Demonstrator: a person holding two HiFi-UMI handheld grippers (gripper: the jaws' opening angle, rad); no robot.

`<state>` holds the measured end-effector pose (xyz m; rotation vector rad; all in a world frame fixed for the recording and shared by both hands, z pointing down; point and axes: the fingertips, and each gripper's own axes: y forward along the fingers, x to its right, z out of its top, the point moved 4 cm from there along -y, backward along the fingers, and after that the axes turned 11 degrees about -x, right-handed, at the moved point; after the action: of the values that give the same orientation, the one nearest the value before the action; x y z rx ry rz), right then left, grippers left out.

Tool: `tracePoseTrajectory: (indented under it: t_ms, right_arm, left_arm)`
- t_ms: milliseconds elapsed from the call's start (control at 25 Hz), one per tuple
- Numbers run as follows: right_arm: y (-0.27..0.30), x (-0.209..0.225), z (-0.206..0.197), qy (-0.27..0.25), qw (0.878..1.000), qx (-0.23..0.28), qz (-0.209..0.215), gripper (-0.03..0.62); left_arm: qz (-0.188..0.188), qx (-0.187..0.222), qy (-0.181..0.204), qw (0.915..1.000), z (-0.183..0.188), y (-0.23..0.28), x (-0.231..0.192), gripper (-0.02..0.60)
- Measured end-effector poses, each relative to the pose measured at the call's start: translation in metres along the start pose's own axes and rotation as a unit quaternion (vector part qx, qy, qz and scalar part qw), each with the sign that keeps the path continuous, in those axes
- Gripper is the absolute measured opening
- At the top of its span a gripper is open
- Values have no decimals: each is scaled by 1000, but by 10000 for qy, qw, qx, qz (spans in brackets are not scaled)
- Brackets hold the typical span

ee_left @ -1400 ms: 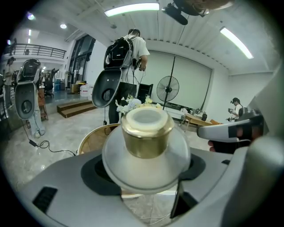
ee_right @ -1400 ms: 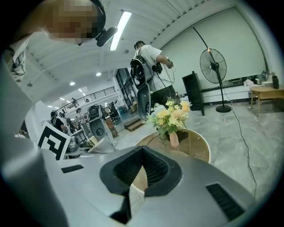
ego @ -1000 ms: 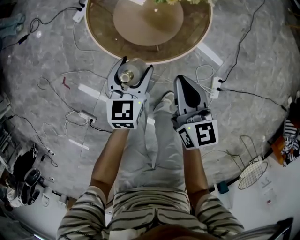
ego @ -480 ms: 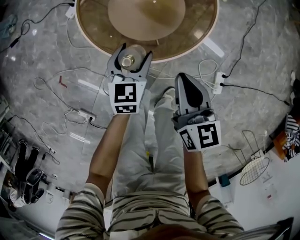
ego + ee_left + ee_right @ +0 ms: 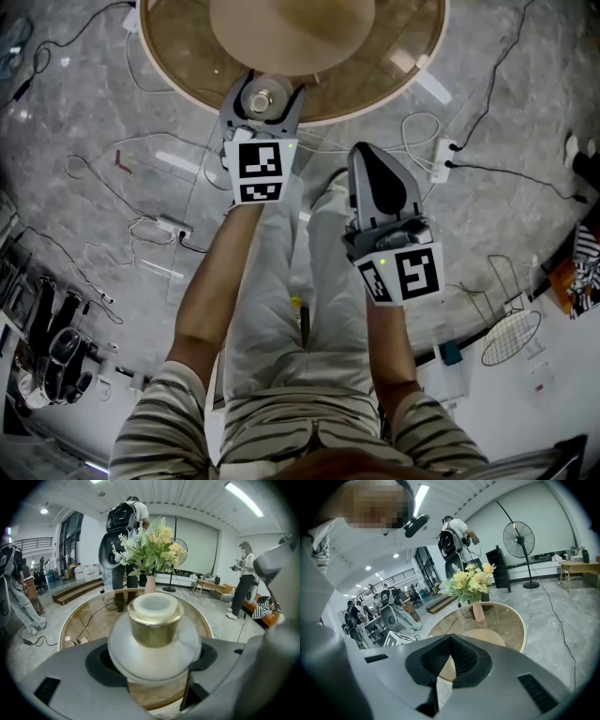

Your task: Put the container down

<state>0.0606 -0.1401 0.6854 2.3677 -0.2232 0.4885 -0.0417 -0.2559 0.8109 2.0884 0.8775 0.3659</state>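
My left gripper (image 5: 263,87) is shut on a frosted glass container (image 5: 262,97) with a gold collar and a white top. It holds the container upright over the near edge of the round glass table (image 5: 380,89). In the left gripper view the container (image 5: 153,639) fills the gap between both jaws of the left gripper (image 5: 154,670), with the tabletop (image 5: 86,616) just beyond it. My right gripper (image 5: 373,159) hangs lower right, over the person's leg, shut with nothing in it. Its dark pads (image 5: 461,660) meet at the tips in the right gripper view.
A pink vase of flowers (image 5: 151,581) stands at the table's far side. Cables and a power strip (image 5: 439,161) lie on the marble floor around the table. A wire basket (image 5: 509,339) sits at the right. People (image 5: 124,522) stand beyond the table, and a floor fan (image 5: 518,538).
My left gripper has carried the container forward, from the floor side of the table's rim to over its near edge. The right gripper has hardly shifted.
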Motion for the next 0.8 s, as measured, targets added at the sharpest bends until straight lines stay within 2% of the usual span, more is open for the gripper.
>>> tracePoseTrajectory:
  t_ms: [800]
  right_arm:
    - [4, 13, -17, 136, 9998, -160, -10, 11]
  left_arm:
    - [262, -130, 248, 9993, -16, 47, -1, 330]
